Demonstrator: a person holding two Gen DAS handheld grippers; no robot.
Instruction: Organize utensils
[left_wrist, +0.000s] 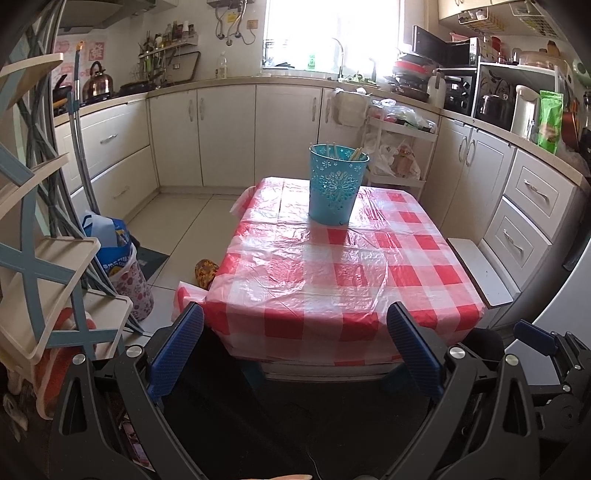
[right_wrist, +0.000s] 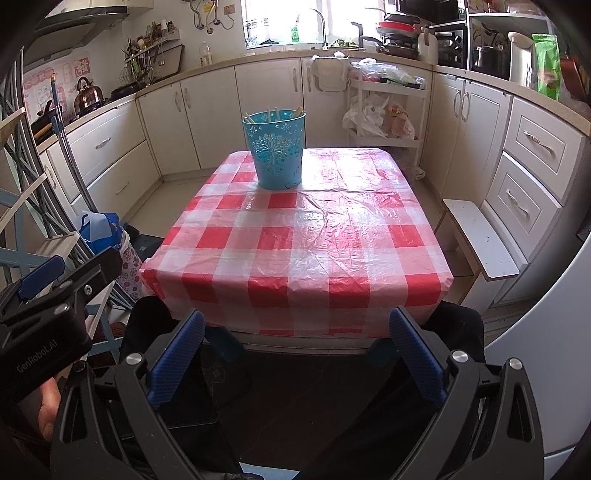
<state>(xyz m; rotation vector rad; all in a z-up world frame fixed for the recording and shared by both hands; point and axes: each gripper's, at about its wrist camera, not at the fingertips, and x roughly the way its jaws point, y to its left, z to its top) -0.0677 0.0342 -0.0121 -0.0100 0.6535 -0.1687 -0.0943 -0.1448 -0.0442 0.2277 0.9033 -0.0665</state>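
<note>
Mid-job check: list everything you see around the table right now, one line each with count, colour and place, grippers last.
bucket: one, turquoise with cut-out flowers, upright at the table's far end.
utensils: several, pale yellow-green, standing in the bucket, only tips visible; type unclear.
table: one, red and white checked plastic cover, centre of kitchen.
bench: one, white, right of the table.
trolley: one, white, holding plastic bags, beyond the table.
kettle: one, metallic, on the left counter.
shopping bag: one, blue, on the floor left of the table.
left gripper: one, black with blue pads, open, empty, short of the table's near edge.
right gripper: one, same colours, open, empty, short of the near edge.
</note>
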